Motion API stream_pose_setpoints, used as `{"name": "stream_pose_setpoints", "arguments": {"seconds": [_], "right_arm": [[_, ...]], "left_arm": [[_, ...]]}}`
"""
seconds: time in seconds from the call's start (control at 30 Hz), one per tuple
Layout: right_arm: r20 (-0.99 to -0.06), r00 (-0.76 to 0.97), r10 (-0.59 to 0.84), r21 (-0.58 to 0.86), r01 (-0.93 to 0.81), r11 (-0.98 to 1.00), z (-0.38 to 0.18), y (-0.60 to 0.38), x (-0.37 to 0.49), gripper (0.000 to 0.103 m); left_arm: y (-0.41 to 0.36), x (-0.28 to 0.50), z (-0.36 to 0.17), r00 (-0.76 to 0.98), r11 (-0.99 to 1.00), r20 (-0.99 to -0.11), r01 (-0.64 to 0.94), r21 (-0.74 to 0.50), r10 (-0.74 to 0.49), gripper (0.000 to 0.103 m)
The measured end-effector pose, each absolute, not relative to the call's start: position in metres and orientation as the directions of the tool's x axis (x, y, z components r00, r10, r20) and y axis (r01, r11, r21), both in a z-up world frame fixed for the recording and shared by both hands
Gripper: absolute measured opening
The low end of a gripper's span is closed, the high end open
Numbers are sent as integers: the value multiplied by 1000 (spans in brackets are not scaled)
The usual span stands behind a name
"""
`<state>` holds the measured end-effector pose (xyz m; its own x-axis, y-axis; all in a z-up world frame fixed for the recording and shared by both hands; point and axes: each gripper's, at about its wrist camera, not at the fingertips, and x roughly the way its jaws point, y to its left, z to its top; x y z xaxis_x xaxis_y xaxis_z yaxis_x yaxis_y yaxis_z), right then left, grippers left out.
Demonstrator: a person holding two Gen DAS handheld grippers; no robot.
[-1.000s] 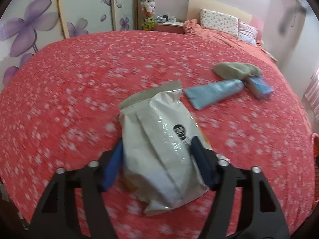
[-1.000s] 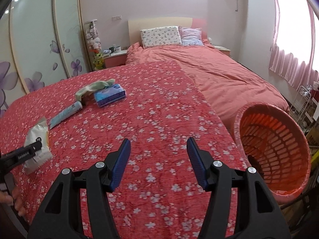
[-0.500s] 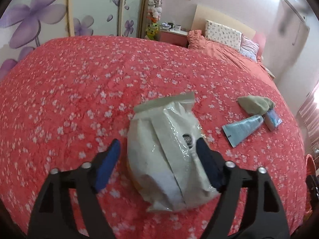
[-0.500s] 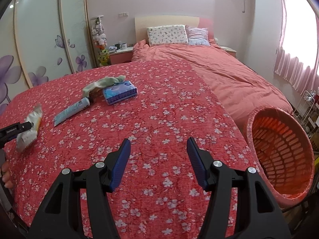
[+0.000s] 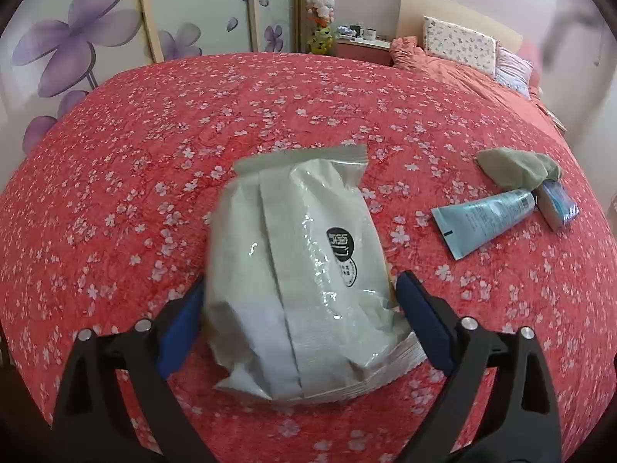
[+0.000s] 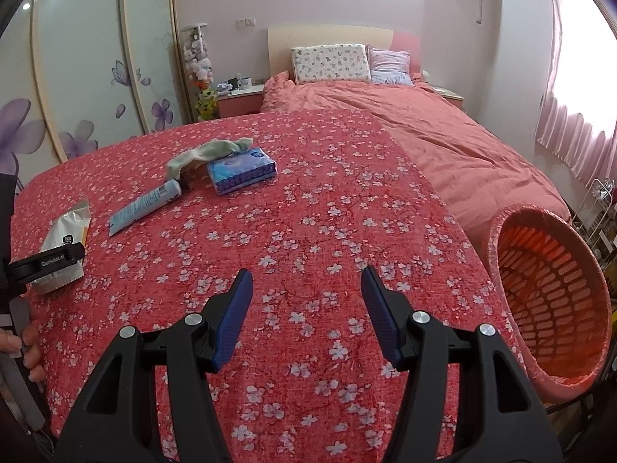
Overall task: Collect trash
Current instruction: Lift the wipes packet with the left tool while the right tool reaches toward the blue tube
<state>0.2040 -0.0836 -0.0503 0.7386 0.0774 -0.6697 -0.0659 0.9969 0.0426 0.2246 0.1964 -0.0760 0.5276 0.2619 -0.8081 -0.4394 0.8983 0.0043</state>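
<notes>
The left tongs (image 5: 297,316) are opening around the crinkled white snack bag (image 5: 300,270) lying on the bed (image 5: 154,146) – pads seemingly clear of it – while the right tongs (image 6: 306,308) hang half-open and empty, the orange basket (image 6: 551,293) near them.

A: Where's the left gripper (image 5: 299,308)?

B: Over the bed's (image 5: 154,154) near edge, jaws opening, a white bag (image 5: 297,270) lying between them.

A: Anything else?

B: A tube (image 5: 486,218), cloth (image 5: 516,168) and blue pack (image 5: 557,206) by the right edge.
</notes>
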Motion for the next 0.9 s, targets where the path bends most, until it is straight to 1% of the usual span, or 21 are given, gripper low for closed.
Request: {"name": "stream_pose_setpoints", "arguments": {"seconds": [0.03,0.07,0.1,0.17,0.2,0.23,0.27,0.37,0.53,0.63,0.77,0.83,0.9], "right_arm": [[-671,738,79,44,-67,997,-50,-83,205,59],[-671,737,80,44,-69,997,-50,-82,205,59],[-671,737,82,43,-72,997,-50,-80,205,59],[-672,736,82,39,-76,996,-50,-79,205,59],[-673,735,83,38,-77,996,-51,-78,206,59],[-674,734,85,38,-80,996,-51,-76,207,59],[-675,733,86,37,-83,996,-51,-75,208,59],[-677,730,95,34,-98,995,-51,-68,211,59],[-678,724,125,47,-127,991,-49,-53,218,59],[-675,721,155,71,-145,987,-48,-41,227,59],[-689,700,187,101,-163,981,-49,-20,249,58],[-697,688,203,119,-168,979,-50,-8,261,55],[-711,671,213,132,-170,976,-50,10,278,54]], "left_arm": [[195,225,-75,527,897,-806,-442,13,271,82],[193,225,-74,536,901,-801,-434,12,268,72],[194,225,-73,541,905,-798,-425,13,266,68],[196,223,-72,557,916,-792,-401,9,252,54],[200,224,-71,561,920,-791,-392,7,245,52],[203,222,-70,567,926,-791,-377,0,231,47],[209,222,-70,572,930,-790,-367,-8,219,39],[228,221,-68,592,942,-789,-332,-51,165,30],[256,221,-68,616,938,-778,-327,-113,121,26],[263,219,-69,631,935,-769,-323,-144,99,26],[265,219,-69,633,934,-769,-321,-154,91,26],[267,219,-69,637,932,-767,-320,-169,80,26],[269,217,-69,642,930,-764,-319,-185,68,27]]}}
